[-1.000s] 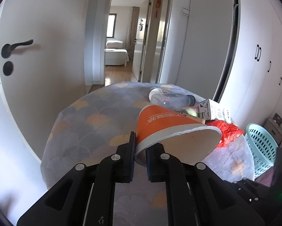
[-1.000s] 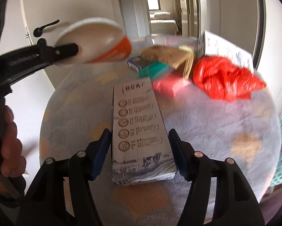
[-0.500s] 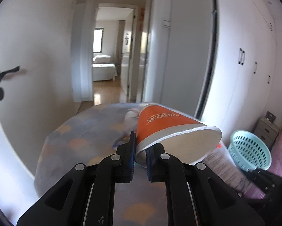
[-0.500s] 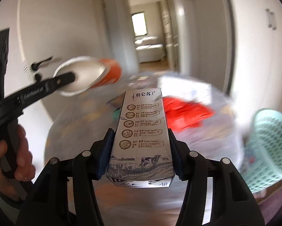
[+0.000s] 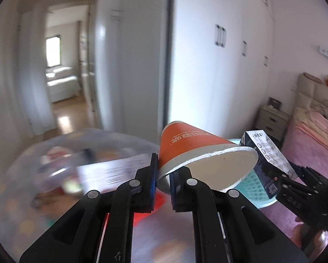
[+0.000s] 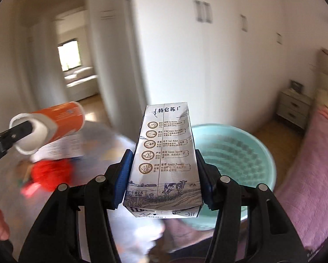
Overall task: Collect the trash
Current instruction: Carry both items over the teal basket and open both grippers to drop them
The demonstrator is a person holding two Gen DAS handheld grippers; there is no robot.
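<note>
The orange paper cup (image 5: 194, 151) lies on its side at the centre of the left wrist view, its rim pinched between the narrow jaws of the left gripper (image 5: 164, 176), white open mouth facing lower right. Nothing shows inside the cup. In the right wrist view the milk carton (image 6: 165, 160) stands upright at centre frame, clamped on both flanks by the right gripper (image 6: 164, 175). Behind and right of the carton sits the teal basket (image 6: 236, 151); what shows of its inside is bare lattice, the rest hidden by the carton. The cup sits at middle left there, apart from the carton. Lower left, blurred, the round table (image 5: 21, 175) carries a red bag (image 6: 51, 174) and papers. A pink bed (image 6: 313, 175) fills the right edge, just beside the basket
</note>
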